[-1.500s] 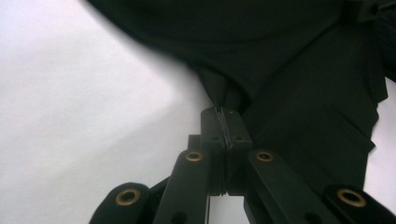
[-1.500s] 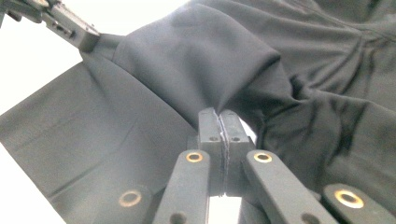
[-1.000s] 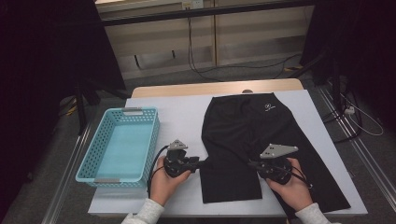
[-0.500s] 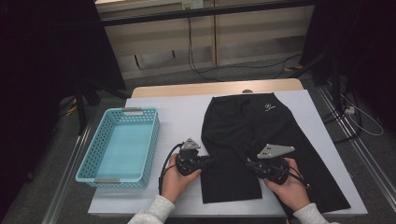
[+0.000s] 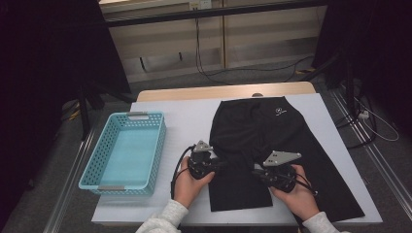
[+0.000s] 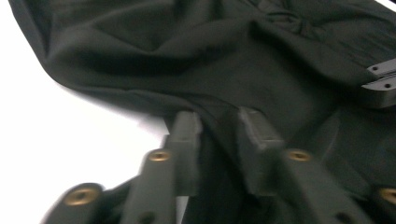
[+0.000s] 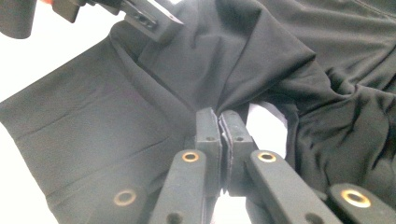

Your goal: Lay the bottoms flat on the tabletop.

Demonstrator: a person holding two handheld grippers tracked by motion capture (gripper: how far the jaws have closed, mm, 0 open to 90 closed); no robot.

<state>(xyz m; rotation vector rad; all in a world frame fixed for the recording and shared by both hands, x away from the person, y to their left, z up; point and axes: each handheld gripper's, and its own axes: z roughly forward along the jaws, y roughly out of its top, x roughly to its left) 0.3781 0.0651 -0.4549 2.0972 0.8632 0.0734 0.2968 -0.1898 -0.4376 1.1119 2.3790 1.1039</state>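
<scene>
High view: pair of black stretch-fabric shorts (image 5: 272,145) with small white logo near waistband, spread flat on white-covered table (image 5: 189,121), waistband at far edge, legs toward person. Nearer to the left leg's outer edge, left gripper (image 5: 221,165), black two-jaw tool with grey three-cornered plate, held in left hand (image 5: 190,185), jaws pointing right onto the fabric. At the inner edge of the same leg, right gripper (image 5: 255,172), same build, held in right hand (image 5: 297,194), jaws pointing left. Light grey sleeves at bottom edge. Turquoise perforated plastic basket (image 5: 97,167), rectangular, on left part of table, well apart from shorts.

Left gripper view: left gripper (image 6: 217,135) at hem edge of black shorts (image 6: 210,60); jaws lately closing, narrow gap remaining, fold of cloth lying between the pads; firm pinch not confirmable, pads not seen pressing. White table surface (image 6: 56,154) to left. Tip of the other gripper at right edge.

Right gripper view: right gripper (image 7: 219,119) with jaws drawn together, pads clamped on gathered ridge of black shorts (image 7: 140,116), cloth pulled into creases radiating from the pinch. Patch of white table (image 7: 268,121) just beyond the jaws. Left gripper's jaw tips at top left, resting at fabric edge.
</scene>
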